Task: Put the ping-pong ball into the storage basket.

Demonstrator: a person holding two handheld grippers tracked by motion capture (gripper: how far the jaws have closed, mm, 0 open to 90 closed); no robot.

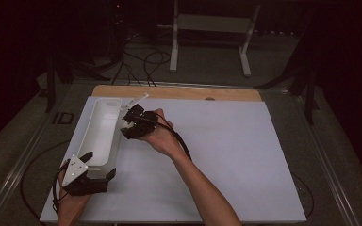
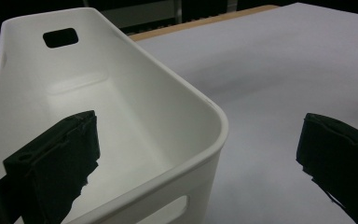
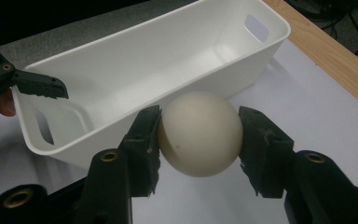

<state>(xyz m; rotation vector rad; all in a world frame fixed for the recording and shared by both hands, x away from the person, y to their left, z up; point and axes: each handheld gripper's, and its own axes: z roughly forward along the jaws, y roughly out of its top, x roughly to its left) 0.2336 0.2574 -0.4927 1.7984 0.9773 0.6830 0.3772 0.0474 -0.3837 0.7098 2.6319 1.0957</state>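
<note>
Right gripper (image 3: pixel 199 135) clamped on a cream-white ball (image 3: pixel 199 133), one black pad pressed against each side, ball lifted off the white tabletop sheet (image 1: pixel 226 155) just beside the long outer wall of the white plastic bin (image 3: pixel 135 70). In the high view, same gripper (image 1: pixel 133 123) seen at the bin's right-hand long wall, toward the far-left part of the tabletop, hand (image 1: pixel 162 136) and bare forearm reaching in diagonally from the near edge, black cable trailing along the wrist; ball itself too hidden there to pick out. Bin (image 1: pixel 101 132) lying lengthwise along the left edge of the tabletop, empty, slot handles cut into both short end walls, far end close to the strip of bare wood (image 1: pixel 179 92) at the far edge. Left gripper (image 1: pixel 94 165) at the bin's near end, close to the near-left corner of the tabletop, grey three-cornered plate (image 1: pixel 74 168) on top, hand (image 1: pixel 70 205) coming in from the bottom. Jaws of the left gripper (image 2: pixel 200 154) spread wide and straddling the near corner of the bin (image 2: pixel 121 107): one inside over the bin's floor, the other outside over the sheet, neither pad pressing the rim. In the right gripper view, one tip of that left gripper (image 3: pixel 39 85) hanging over the bin's near end wall, apart from the plastic as far as can be told.
</note>
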